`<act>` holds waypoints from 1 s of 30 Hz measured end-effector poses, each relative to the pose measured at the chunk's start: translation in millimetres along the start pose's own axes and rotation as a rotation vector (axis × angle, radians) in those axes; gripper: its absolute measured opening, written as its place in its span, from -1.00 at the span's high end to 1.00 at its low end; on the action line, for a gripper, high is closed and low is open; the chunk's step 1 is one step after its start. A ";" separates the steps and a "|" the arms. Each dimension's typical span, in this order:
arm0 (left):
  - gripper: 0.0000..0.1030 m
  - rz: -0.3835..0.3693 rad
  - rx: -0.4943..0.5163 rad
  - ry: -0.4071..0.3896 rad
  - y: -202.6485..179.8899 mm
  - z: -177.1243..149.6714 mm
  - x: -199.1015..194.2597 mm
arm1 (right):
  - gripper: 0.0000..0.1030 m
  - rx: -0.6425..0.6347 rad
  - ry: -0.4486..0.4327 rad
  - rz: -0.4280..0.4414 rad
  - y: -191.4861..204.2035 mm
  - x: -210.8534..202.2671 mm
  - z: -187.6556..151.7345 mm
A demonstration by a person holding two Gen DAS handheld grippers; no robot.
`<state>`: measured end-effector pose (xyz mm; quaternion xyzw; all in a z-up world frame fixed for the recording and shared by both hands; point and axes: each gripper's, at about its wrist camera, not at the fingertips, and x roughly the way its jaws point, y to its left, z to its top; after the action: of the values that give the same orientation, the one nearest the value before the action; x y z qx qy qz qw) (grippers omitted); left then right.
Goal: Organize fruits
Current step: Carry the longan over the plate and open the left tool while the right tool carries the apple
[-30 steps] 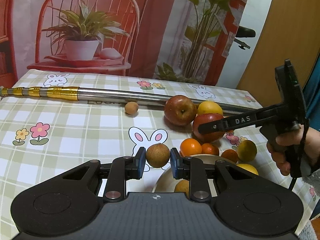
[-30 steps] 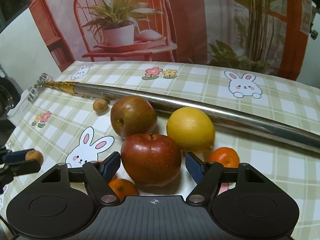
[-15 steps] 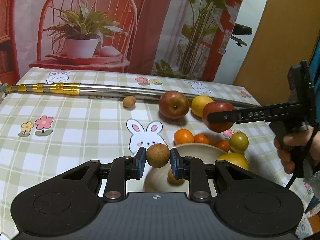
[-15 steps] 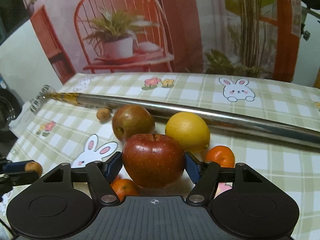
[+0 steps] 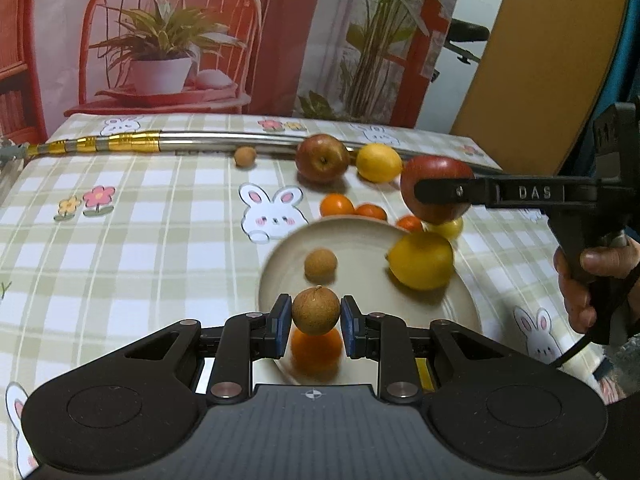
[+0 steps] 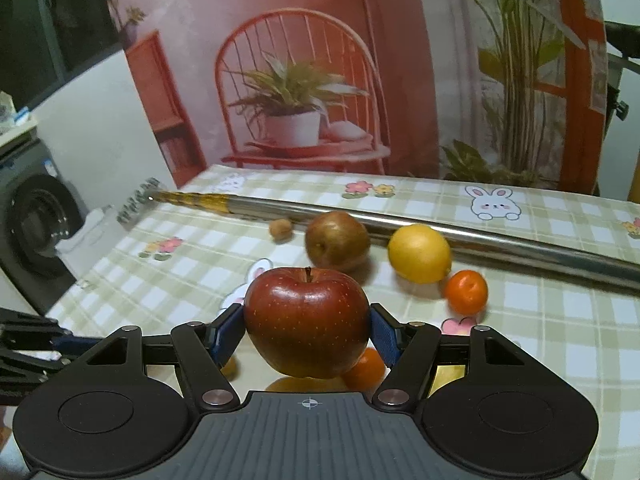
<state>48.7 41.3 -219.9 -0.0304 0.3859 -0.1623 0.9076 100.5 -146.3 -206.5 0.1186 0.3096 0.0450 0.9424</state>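
Observation:
My left gripper (image 5: pixel 316 316) is shut on a small brown round fruit (image 5: pixel 316 310) and holds it above the near side of a cream plate (image 5: pixel 360 236). The plate holds another small brown fruit (image 5: pixel 320 265), a lemon (image 5: pixel 421 259) and an orange (image 5: pixel 316 350). My right gripper (image 6: pixel 306 326) is shut on a red apple (image 6: pixel 306 320), lifted above the table; it also shows in the left wrist view (image 5: pixel 436 188), above the plate's far right rim.
On the checked tablecloth lie a second apple (image 5: pixel 322 157), a lemon (image 5: pixel 378 162), several small oranges (image 5: pixel 337 205), a small brown fruit (image 5: pixel 245 156) and a long metal pole (image 5: pixel 200 138) across the back. A washing machine (image 6: pixel 36 232) stands left of the table.
Both grippers rose with their fruit. The left gripper moved forward over the plate. The right gripper lifted the red apple off the table and carried it toward the plate.

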 end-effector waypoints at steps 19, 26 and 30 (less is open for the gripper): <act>0.46 0.025 0.052 0.109 -17.7 -8.3 24.4 | -0.22 0.018 -0.071 -0.002 8.6 -32.4 -26.0; 0.46 0.073 0.102 0.142 -21.4 -8.7 38.3 | -0.22 0.042 -0.063 0.006 4.8 -31.9 -28.7; 0.46 0.100 0.105 0.131 -17.6 -5.5 41.2 | -0.22 0.053 -0.054 0.011 2.3 -29.7 -30.2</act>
<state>66.8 11.9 -249.0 0.0472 0.4366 -0.1383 0.8877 58.7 -142.8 -212.5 0.1464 0.2842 0.0389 0.9467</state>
